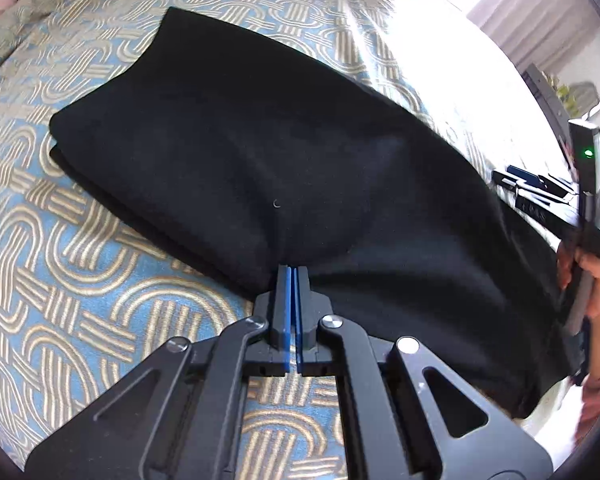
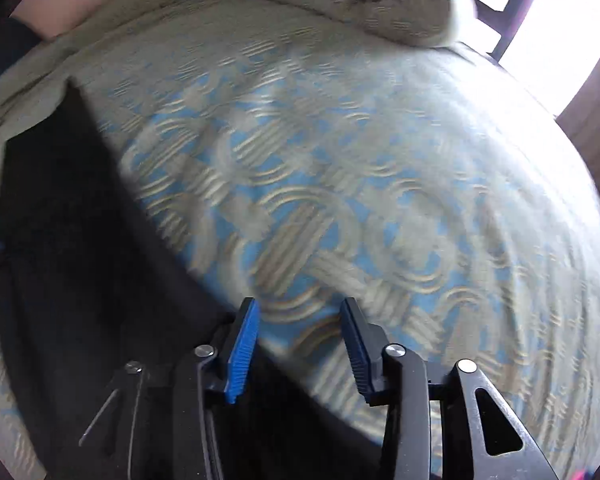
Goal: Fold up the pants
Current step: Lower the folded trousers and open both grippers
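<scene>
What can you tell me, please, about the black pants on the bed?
The pants are plain black, of a soft matte cloth, and lie folded in stacked layers on the patterned bedspread. The left edges lie doubled. The left tongs are shut on the near edge, where the cloth puckers. The right tongs stand open just beside the pants' edge, nothing between them. No pockets or waistband can be made out.

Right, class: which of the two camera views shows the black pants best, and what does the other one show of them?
The left wrist view: the folded pants lie almost whole across the patterned bedspread, sharp and well lit. The right wrist view is blurred and shows only a dark strip of them at its left edge, cut off by the frame.
</scene>
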`<action>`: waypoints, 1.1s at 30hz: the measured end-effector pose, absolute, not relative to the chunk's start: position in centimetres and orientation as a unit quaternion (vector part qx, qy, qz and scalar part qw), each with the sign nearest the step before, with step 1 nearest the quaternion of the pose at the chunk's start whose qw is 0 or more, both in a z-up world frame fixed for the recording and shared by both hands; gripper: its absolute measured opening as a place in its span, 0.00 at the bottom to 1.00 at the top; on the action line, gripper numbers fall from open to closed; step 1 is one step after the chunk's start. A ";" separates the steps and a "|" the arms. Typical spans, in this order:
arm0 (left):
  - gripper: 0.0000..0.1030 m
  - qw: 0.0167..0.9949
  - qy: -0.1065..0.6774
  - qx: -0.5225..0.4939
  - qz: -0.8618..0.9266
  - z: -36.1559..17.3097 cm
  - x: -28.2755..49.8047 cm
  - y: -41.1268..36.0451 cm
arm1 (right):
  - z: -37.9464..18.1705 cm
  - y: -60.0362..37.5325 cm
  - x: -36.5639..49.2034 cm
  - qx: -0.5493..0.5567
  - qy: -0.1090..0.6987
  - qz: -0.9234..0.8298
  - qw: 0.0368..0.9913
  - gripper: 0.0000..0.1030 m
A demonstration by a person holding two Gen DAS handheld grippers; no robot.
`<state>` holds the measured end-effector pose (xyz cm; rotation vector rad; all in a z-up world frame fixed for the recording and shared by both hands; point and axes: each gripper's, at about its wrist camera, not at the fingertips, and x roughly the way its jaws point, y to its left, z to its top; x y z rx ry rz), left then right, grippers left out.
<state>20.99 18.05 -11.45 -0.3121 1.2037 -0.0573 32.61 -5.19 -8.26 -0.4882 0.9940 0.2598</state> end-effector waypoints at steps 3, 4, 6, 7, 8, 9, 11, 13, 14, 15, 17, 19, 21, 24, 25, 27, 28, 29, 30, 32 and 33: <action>0.07 0.821 0.554 -0.137 -0.020 -10.5 20.3 18.2 | -6.3 -7.7 33.0 -0.149 0.481 0.115 0.856 0.30; 0.15 0.824 0.550 -0.136 -0.023 -10.2 19.9 18.1 | -5.5 -8.7 32.4 -0.109 0.491 0.148 0.852 0.30; 0.25 0.826 0.545 -0.142 -0.039 -9.7 19.6 17.6 | -4.1 -10.6 30.7 -0.071 0.496 0.186 0.845 0.30; 0.25 0.826 0.542 -0.145 -0.054 -9.4 19.4 17.0 | -3.4 -11.6 29.4 -0.059 0.494 0.194 0.845 0.30; 0.25 0.825 0.541 -0.145 -0.070 -9.2 19.1 16.4 | -3.0 -12.2 28.2 -0.048 0.493 0.197 0.846 0.30; 0.25 0.823 0.542 -0.145 -0.089 -9.1 19.1 15.5 | -2.5 -13.6 27.1 -0.031 0.494 0.198 0.846 0.31; 0.25 0.812 0.548 -0.144 -0.140 -8.8 18.6 13.1 | -1.6 -16.9 24.4 0.020 0.495 0.198 0.846 0.31; 0.25 0.789 0.554 -0.150 -0.220 -8.7 17.7 10.1 | -0.8 -20.6 21.5 0.072 0.493 0.182 0.848 0.33; 0.25 0.773 0.558 -0.152 -0.260 -8.8 17.3 8.5 | -0.6 -22.3 20.1 0.088 0.492 0.170 0.849 0.36; 0.25 0.746 0.566 -0.149 -0.318 -9.0 16.5 6.0 | -0.5 -24.0 18.9 0.102 0.490 0.153 0.852 0.39; 0.25 0.711 0.576 -0.125 -0.384 -9.3 15.1 2.4 | -0.2 -28.0 16.0 0.120 0.490 0.111 0.856 0.39; 0.25 0.681 0.587 -0.077 -0.431 -10.1 14.2 -1.9 | -0.7 -31.1 13.5 0.128 0.492 0.069 0.858 0.39; 0.25 0.653 0.596 -0.044 -0.464 -10.9 13.3 -5.3 | -0.5 -34.3 10.5 0.136 0.491 0.030 0.860 0.39; 0.25 0.613 0.611 -0.026 -0.501 -11.9 12.5 -9.2 | -0.4 -38.3 7.0 0.166 0.481 -0.023 0.860 0.41; 0.25 0.601 0.613 -0.026 -0.512 -12.1 12.3 -10.4 | -0.5 -39.1 6.2 0.179 0.479 -0.037 0.859 0.41; 0.25 0.583 0.619 -0.029 -0.525 -12.7 13.2 -12.7 | -1.3 -40.1 4.8 0.201 0.479 -0.055 0.853 0.42; 0.25 0.580 0.621 -0.028 -0.526 -12.8 13.5 -13.6 | -2.0 -40.3 4.4 0.209 0.482 -0.054 0.849 0.42; 0.25 0.581 0.622 -0.027 -0.525 -12.9 13.1 -14.6 | -2.4 -40.2 4.2 0.213 0.485 -0.049 0.847 0.42; 0.25 0.582 0.623 -0.032 -0.522 -13.1 13.6 -15.4 | -3.0 -39.9 4.2 0.216 0.488 -0.043 0.845 0.42; 0.25 0.583 0.627 -0.049 -0.514 -12.8 14.1 -15.5 | -3.8 -39.1 4.5 0.213 0.493 -0.031 0.843 0.43; 0.25 0.586 0.627 -0.055 -0.510 -12.6 14.0 -15.6 | -3.9 -39.0 4.4 0.209 0.494 -0.030 0.844 0.43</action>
